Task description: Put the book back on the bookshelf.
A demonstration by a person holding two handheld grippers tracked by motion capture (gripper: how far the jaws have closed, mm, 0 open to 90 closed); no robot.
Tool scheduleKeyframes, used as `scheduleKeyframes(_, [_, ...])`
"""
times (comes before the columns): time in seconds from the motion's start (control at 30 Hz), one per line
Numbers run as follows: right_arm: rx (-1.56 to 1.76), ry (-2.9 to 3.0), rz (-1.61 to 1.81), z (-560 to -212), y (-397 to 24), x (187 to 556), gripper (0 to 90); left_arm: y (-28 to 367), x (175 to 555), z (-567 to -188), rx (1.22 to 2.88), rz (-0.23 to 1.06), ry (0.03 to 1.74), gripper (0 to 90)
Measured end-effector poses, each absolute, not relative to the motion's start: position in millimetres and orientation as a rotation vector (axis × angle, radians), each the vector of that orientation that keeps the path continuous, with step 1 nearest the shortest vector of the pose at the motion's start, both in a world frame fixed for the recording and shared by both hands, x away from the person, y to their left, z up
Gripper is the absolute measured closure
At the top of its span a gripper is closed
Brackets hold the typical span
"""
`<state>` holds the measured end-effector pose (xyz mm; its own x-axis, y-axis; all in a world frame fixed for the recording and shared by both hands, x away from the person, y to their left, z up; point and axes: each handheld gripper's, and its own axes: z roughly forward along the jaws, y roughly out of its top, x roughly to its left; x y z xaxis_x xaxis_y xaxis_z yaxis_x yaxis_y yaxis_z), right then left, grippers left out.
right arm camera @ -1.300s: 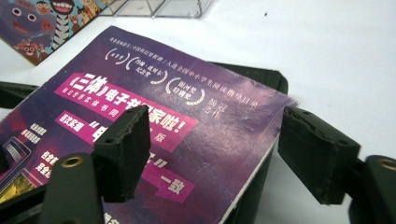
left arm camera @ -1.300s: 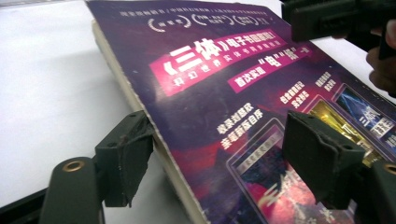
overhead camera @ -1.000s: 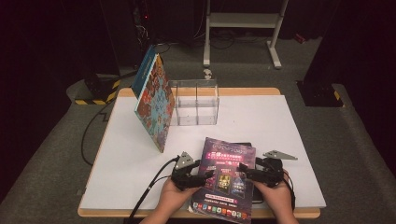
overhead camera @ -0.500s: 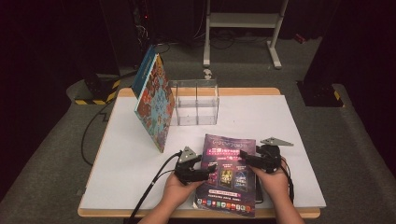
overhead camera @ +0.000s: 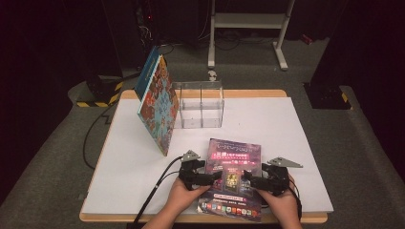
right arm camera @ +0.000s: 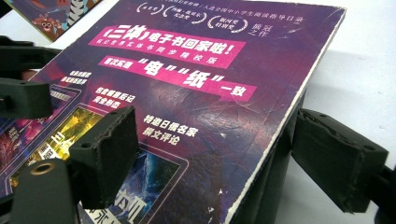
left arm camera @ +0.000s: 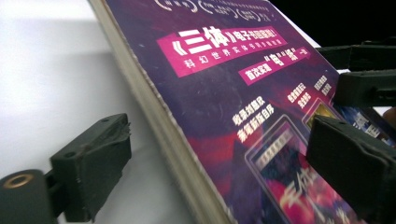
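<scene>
On the white table, purple book reading "三体", left tongs and right tongs released, jaws just opening astride its edges.

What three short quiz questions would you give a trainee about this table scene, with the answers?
1. True or false: the purple paperback book stands upright.
2. What stands tilted just left of the clear plastic box? A) a colourful picture book B) a mug C) a bottle
3. Which edge of the purple book does the left gripper straddle, and which the right gripper?

Key
1. False: it lies flat on the white table.
2. A.
3. The left gripper straddles the book's left edge, the right gripper its right edge. Both pairs of fingers have just been opening and do not press on the book edge between them.
</scene>
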<state>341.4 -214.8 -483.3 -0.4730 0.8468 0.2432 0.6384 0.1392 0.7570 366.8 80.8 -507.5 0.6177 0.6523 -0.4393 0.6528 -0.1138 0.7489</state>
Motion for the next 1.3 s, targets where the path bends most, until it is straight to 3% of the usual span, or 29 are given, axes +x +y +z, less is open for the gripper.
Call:
scheduleKeyframes(0.13, [1.461,2.174,1.264,-485,-217,342,13.8,75,370,-506,1.81,-0.045,1.041,9.9])
scheduleKeyframes(0.23, [1.457,2.175,1.265,-485,-217,342,13.9,75,368,-500,1.831,-0.004,1.035,13.9])
scheduleKeyframes(0.4, [1.448,2.176,1.266,-485,-217,342,13.9,81,363,-492,1.857,0.057,1.02,28.1])
scheduleKeyframes(0.5, [1.444,2.176,1.264,-485,-217,342,14.0,82,355,-484,1.879,0.179,0.975,46.0])
scheduleKeyframes(0.83, [1.449,2.176,1.253,-484,-216,342,14.4,81,344,-476,1.884,0.296,0.871,74.0])
scheduleKeyframes(1.17, [1.504,2.199,1.305,-488,-221,360,13.1,77,333,-473,1.863,0.411,0.754,82.4])
scheduleKeyframes(1.3, [1.49,2.19,1.28,-485,-220,360,18.5,75,333,-472,1.848,0.416,0.745,83.1])
